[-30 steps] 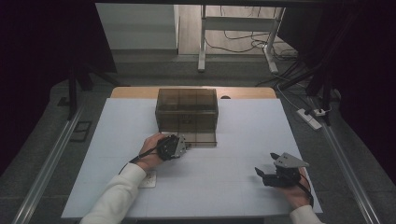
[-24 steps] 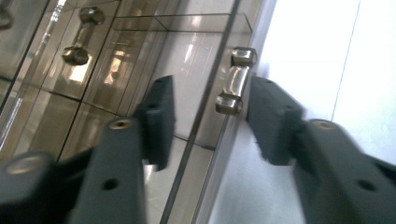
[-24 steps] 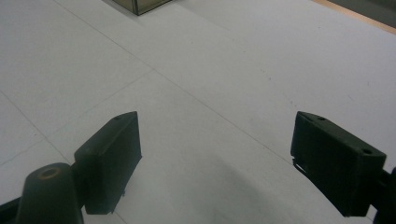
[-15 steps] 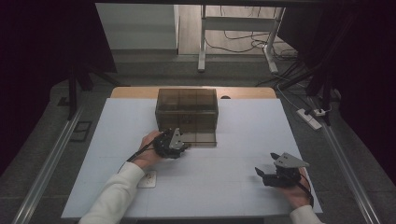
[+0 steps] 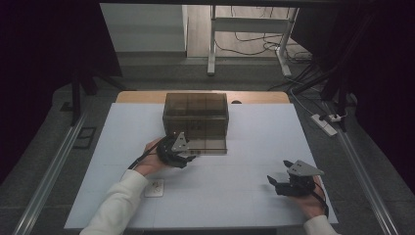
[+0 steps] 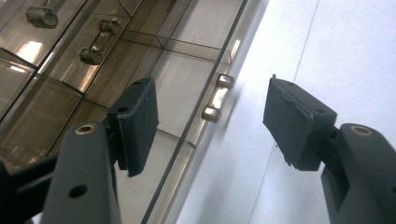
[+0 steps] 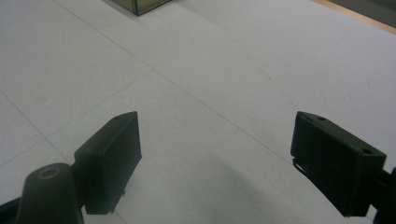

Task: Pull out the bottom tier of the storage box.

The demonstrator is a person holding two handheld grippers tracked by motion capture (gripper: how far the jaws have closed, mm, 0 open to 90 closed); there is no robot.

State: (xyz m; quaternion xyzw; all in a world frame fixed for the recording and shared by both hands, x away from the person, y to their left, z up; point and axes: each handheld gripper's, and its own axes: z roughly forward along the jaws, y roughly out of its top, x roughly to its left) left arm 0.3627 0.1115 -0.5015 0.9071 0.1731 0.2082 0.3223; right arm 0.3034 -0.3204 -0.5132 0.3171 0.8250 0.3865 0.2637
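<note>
A smoky see-through drawer box [image 5: 195, 110] stands at the table's far middle, its bottom drawer [image 5: 209, 143] pulled out toward me. My left gripper [image 5: 190, 157] hovers at that drawer's front left corner. Its jaws have just been opening and now stand wide apart. In the left gripper view the drawer's small metal handle [image 6: 215, 97] lies ahead between the pads [image 6: 139, 116], touched by neither, with the left gripper [image 6: 208, 80] open around it. My right gripper [image 5: 275, 183] rests low at the near right of the table. In the right gripper view, the right gripper [image 7: 215, 116] is open over bare white surface.
The white table top [image 5: 254, 132] spreads around the box, with a wooden edge [image 5: 142, 96] behind. A small white plate [image 5: 155, 186] lies by the left forearm. More drawer handles [image 6: 95, 43] show through the box. A power strip [image 5: 327, 123] lies on the floor at right.
The left gripper's jaws have spread apart, letting go of the drawer handle, and the hand has lifted slightly. The right hand has kept still.
</note>
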